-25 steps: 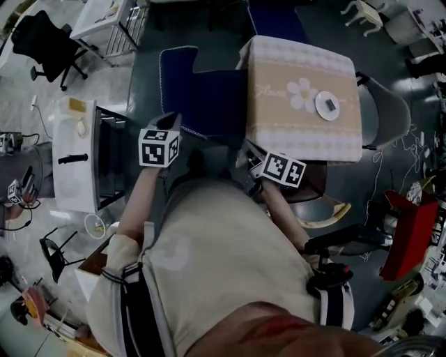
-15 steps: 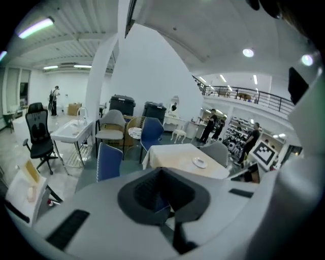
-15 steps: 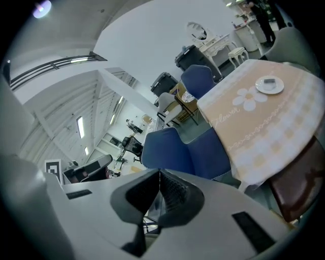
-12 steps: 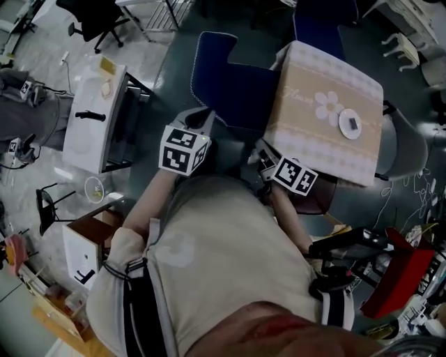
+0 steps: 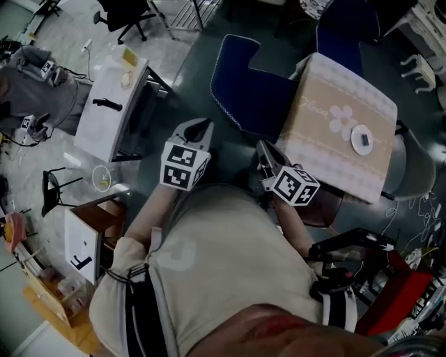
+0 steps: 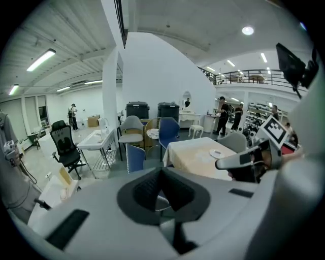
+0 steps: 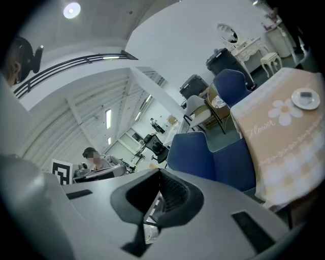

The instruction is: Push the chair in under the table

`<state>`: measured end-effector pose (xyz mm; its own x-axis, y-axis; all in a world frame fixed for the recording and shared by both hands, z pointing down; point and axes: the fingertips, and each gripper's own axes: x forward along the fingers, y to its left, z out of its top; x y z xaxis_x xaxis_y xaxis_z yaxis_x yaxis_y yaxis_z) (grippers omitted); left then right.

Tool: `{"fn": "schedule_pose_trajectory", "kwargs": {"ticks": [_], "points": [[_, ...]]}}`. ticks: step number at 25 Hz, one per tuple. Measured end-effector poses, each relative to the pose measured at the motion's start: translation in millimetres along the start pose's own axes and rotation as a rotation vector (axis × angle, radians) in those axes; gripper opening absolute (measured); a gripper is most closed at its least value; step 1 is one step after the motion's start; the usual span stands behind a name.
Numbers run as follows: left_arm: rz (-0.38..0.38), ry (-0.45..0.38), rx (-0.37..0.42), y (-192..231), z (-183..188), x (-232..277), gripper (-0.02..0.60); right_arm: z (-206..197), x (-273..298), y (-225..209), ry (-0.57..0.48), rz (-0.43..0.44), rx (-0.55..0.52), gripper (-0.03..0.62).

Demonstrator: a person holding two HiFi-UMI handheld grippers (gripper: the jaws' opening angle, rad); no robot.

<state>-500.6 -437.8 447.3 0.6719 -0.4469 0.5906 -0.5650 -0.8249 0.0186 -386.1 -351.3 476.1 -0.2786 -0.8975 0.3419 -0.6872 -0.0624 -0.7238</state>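
Observation:
The blue chair [image 5: 254, 97] stands at the left side of the table [image 5: 327, 157], which wears a beige flowered cloth; its seat reaches the cloth's edge. My left gripper [image 5: 197, 130] is shut and empty, held in the air left of and short of the chair. My right gripper [image 5: 263, 153] is also shut and empty, near the table's front corner. In the left gripper view the shut jaws [image 6: 162, 171] point toward the blue chair [image 6: 134, 157] and the table [image 6: 195, 155]. In the right gripper view the gripper [image 7: 158, 175] faces the blue chair [image 7: 213, 157] beside the cloth [image 7: 284, 137].
A small white dish [image 5: 362, 139] lies on the table. A second blue chair [image 5: 348, 24] stands at the far side and a grey chair [image 5: 411, 167] at the right. A white cabinet [image 5: 111, 111] stands left, with a black office chair [image 5: 129, 10] beyond it.
Both grippers have risen and come a little away from the chair; the right one has rolled. The head view has swung, so chair and table sit further right.

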Motion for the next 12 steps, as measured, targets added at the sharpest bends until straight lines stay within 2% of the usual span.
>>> {"fn": "schedule_pose_trajectory", "kwargs": {"ticks": [8,12], "points": [[-0.023,0.000,0.055,9,15,-5,0.008,0,15,25,0.008,0.070,0.068,0.011],[-0.037,-0.001,0.062,24,18,-4,0.008,-1,24,27,0.012,0.024,0.069,0.012]]}}
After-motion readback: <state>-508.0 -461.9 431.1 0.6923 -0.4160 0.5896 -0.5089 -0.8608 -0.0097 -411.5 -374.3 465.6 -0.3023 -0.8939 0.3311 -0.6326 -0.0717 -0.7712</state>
